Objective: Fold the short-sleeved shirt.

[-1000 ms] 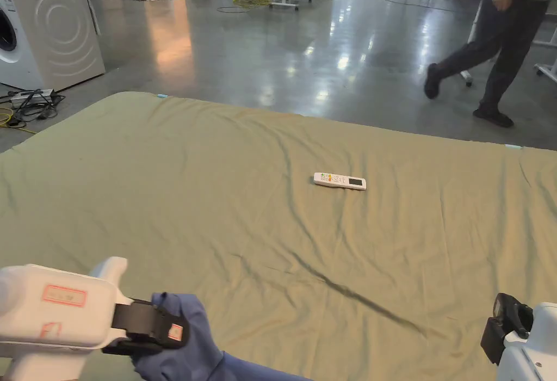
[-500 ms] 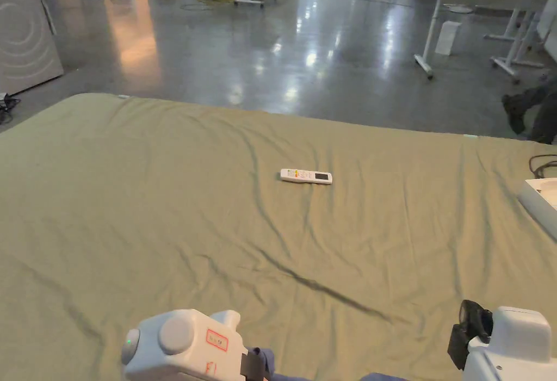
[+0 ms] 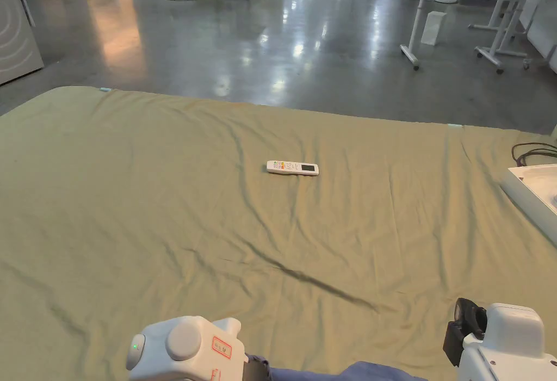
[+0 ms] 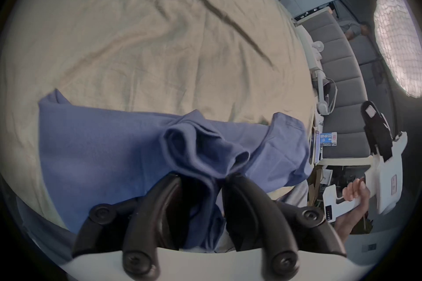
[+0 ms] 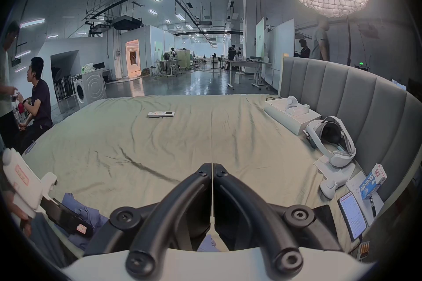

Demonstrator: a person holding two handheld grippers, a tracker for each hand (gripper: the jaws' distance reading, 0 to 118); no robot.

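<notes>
A blue short-sleeved shirt (image 4: 102,144) lies bunched along the near edge of the olive bed sheet (image 3: 163,191). A fold of it rises between the jaws of my left gripper (image 4: 205,178), which is shut on that cloth. A strip of the shirt (image 3: 370,371) runs along the bottom of the head view, beside the left gripper's white body (image 3: 185,349). My right gripper (image 5: 212,166) hovers above the sheet to the right of the shirt, jaws pressed together with nothing between them. It also rises at the lower right of the head view (image 3: 465,319).
A white remote control (image 3: 292,167) lies mid-bed. A white box (image 3: 530,191), a headset (image 5: 331,140), a phone (image 5: 351,215) and a small carton (image 5: 372,181) sit along the right side by the grey headboard (image 5: 365,99). People (image 5: 38,92) are beyond the left edge.
The head camera has turned right and a person walking past is out of frame. My left gripper has moved rightward along the near edge with the shirt in it.
</notes>
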